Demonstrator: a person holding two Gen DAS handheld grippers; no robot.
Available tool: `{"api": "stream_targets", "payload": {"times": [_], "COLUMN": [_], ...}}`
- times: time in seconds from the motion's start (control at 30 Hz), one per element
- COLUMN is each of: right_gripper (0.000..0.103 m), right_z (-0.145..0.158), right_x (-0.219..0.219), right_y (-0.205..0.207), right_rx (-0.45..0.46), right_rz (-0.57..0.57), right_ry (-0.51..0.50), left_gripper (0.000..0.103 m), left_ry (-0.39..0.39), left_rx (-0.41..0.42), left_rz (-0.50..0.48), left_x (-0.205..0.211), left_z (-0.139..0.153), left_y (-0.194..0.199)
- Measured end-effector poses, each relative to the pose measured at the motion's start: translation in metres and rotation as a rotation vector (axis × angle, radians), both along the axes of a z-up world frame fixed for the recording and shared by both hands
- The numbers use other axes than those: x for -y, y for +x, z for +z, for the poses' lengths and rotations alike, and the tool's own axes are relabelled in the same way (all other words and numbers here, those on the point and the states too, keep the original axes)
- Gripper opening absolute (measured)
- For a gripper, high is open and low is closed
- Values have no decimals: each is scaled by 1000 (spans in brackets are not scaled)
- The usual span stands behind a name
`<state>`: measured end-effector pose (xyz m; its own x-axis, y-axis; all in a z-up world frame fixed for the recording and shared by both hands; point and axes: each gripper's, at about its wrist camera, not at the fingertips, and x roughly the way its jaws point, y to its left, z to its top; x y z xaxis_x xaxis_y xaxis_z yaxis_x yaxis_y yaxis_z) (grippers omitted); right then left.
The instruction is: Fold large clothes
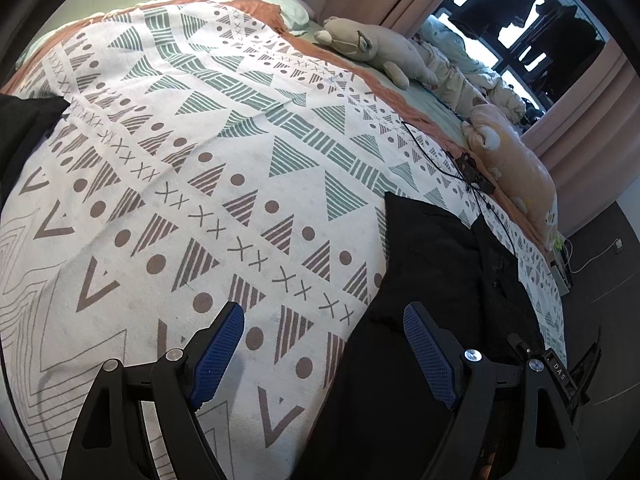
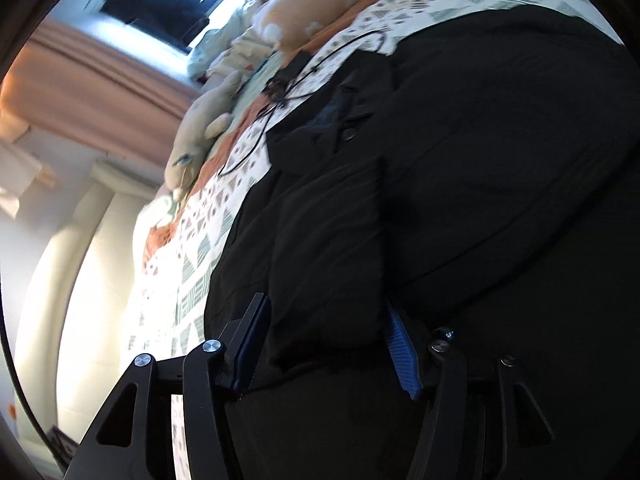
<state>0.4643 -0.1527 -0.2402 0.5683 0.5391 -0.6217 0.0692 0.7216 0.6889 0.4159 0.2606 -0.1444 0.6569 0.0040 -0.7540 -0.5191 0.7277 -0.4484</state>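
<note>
A large black garment [image 1: 432, 280] lies on a patterned white bedspread [image 1: 200, 160]. In the left wrist view it fills the lower right. My left gripper [image 1: 324, 316] is open and empty, its blue pads above the bedspread at the garment's left edge. In the right wrist view the black garment [image 2: 480, 160] fills most of the frame, with a button and collar showing. My right gripper [image 2: 326, 316] is open, and a folded flap of the garment lies between its blue pads [image 2: 402, 354].
Plush toys [image 1: 380, 50] and an orange pillow [image 1: 516, 168] line the bed's far side. A thin black cable [image 1: 472, 184] runs over the bedspread by the garment. Pink curtains [image 1: 580, 120] and a window stand beyond. Another dark cloth [image 1: 24, 128] sits at the left.
</note>
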Motion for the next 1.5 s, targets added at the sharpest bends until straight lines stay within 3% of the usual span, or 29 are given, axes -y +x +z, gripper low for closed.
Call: {"api": "stream_targets", "payload": {"times": [0.2,0.3,0.47,0.67,0.93,1.3,1.4,1.47,1.5], "right_gripper": [57,57,57,57,57,58,67,79,89], "right_z": [1,10,36,53,55,62,55,52,52], "right_x": [6,-11,-62,-102,-74,2,23,39,49], "right_y": [2,3,-4,-22,-33,-76,-97,-113,-122], "right_rx": [47,87,181,225,208,159,141,127,122], "right_rz": [-17,59,280,408,337,210,185,164,148], "right_ry": [49,115,218,160,5,-115,-128,-119,-123], "left_gripper": [83,83,83,83,83,83,85,88,89], "left_ry": [-3,1,5,29,40,73,87,74,59], "left_rx": [-2,-4,-6,-31,-58,-25,10,24,37], "left_rz": [1,6,9,41,58,-13,-21,-13,-10], "left_x": [-1,0,-1,-10,-13,29,45,54,58], "left_z": [-2,-3,-3,-8,-2,23,29,28,28], "left_y": [1,2,2,0,-4,-21,-32,-46,-53]}}
